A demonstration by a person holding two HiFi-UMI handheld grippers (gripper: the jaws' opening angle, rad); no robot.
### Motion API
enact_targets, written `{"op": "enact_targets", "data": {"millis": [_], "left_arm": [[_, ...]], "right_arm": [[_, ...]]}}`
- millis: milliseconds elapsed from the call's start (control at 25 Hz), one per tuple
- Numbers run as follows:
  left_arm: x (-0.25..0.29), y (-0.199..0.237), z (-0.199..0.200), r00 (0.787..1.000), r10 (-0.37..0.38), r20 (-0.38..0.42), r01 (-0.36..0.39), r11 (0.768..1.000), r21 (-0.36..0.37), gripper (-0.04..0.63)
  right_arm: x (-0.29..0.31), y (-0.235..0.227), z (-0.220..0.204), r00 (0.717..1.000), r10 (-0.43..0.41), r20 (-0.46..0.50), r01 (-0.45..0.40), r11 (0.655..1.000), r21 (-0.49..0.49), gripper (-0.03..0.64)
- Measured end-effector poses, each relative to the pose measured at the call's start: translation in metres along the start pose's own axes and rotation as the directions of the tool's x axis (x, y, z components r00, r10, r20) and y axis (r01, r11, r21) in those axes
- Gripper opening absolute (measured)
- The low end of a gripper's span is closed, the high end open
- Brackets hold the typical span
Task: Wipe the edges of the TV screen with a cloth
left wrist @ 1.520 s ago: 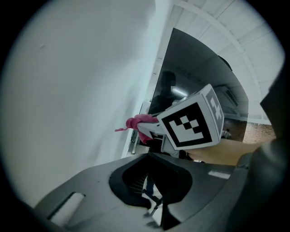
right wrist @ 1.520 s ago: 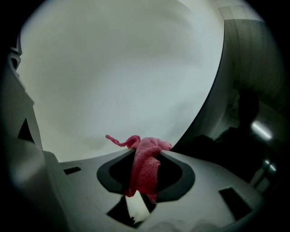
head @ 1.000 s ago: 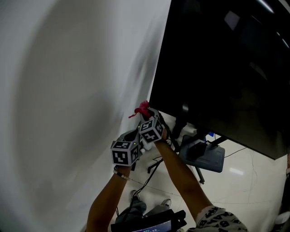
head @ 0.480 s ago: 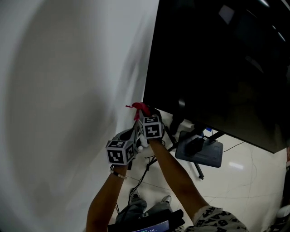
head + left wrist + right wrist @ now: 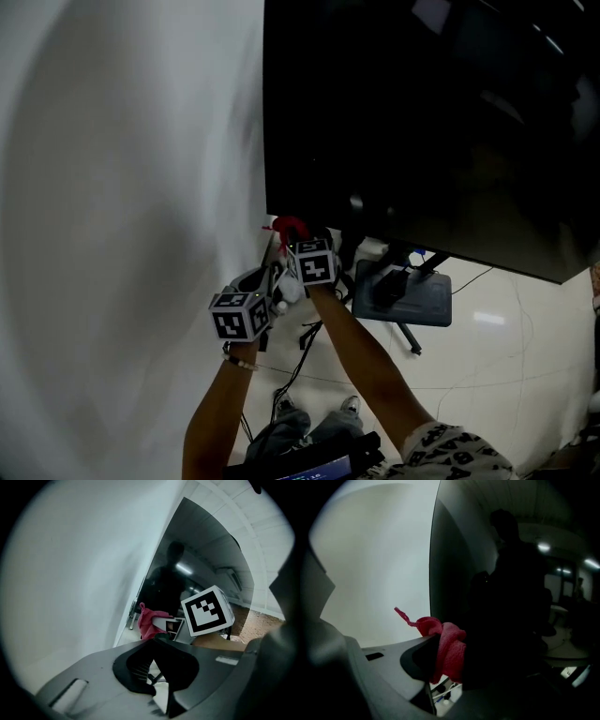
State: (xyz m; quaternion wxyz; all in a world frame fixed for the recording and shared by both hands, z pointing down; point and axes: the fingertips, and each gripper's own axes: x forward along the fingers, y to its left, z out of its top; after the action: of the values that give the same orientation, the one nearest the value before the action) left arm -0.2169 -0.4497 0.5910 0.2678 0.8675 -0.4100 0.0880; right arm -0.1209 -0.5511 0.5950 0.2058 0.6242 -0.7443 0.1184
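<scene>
My forearms stretch forward side by side, the left forearm (image 5: 217, 417) close beside the right forearm (image 5: 367, 367). My right gripper (image 5: 446, 658) is clamped on the red cloth (image 5: 451, 641). My left gripper (image 5: 157, 644) sits just beside it, jaws together with nothing between them.

Head view: dim and slightly soft. The white wall (image 5: 122, 187) on the left is evenly lit, with a broad soft shadow across it. The TV screen (image 5: 422, 122) at upper right is near black with faint reflected streaks, and the floor (image 5: 497, 347) at lower right has small glare patches. Both gripper views are fisheye circles with black corners. The right one is very dark, with a blurred foreground and the red cloth (image 5: 447, 651) its only colour
</scene>
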Motion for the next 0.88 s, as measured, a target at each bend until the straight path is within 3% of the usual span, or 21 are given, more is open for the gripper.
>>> {"op": "enact_targets", "data": {"millis": [440,880], "left_arm": [[0.026,-0.069,-0.012,0.994,-0.105,-0.029,0.106,0.993,0.042,-0.015],[0.055,-0.149,-0.049,0.973,-0.214,-0.089,0.222,0.970,0.096,-0.015]], "right_arm": [[-0.059,-0.089,-0.033,0.992,-0.126,-0.020,0.127,0.989,0.069,0.132],[-0.114,-0.172,-0.066,0.972,-0.235,-0.012,0.235,0.966,0.106,0.132]]}}
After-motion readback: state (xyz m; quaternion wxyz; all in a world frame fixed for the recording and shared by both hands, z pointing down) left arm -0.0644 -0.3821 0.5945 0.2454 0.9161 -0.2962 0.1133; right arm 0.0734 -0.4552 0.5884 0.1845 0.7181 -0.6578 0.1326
